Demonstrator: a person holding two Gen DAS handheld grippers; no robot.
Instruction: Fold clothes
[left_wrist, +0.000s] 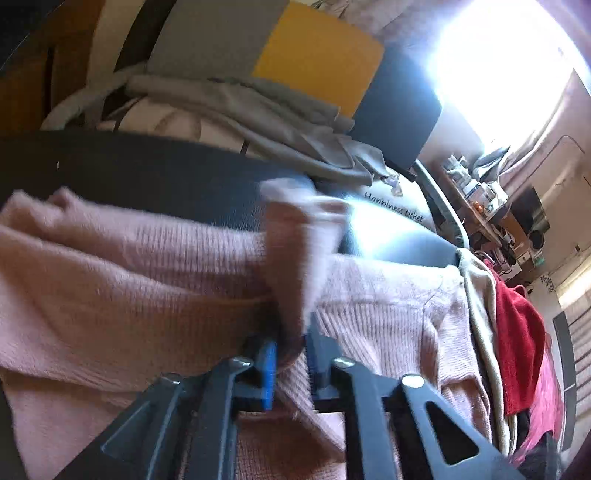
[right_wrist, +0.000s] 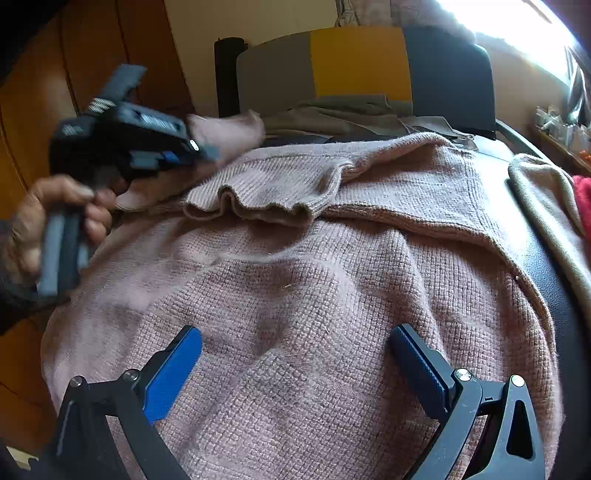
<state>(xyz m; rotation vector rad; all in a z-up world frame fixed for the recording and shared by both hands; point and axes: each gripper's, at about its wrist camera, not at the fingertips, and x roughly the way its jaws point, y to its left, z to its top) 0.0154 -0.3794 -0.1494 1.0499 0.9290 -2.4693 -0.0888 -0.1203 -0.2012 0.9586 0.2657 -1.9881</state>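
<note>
Left tool (left_wrist: 290, 354) pinches pink sweater (right_wrist: 295, 295) sleeve (left_wrist: 291, 258) w/ jaws nearly closed, lifting it (prob. to fold inward); right tool (right_wrist: 295, 354) wide apart, empty, hovering over body.

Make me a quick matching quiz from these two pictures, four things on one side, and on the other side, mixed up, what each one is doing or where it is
Things:
1. left gripper
2. right gripper
3. pink sweater
4. red cloth

States or places:
A. spread over the dark seat
B. fingers wide apart above the knit
C. in the heap at the right edge of the left wrist view
D. fingers closed on a fold of knit

Pairs: 1-D, 2-B, 3-A, 4-C
</note>
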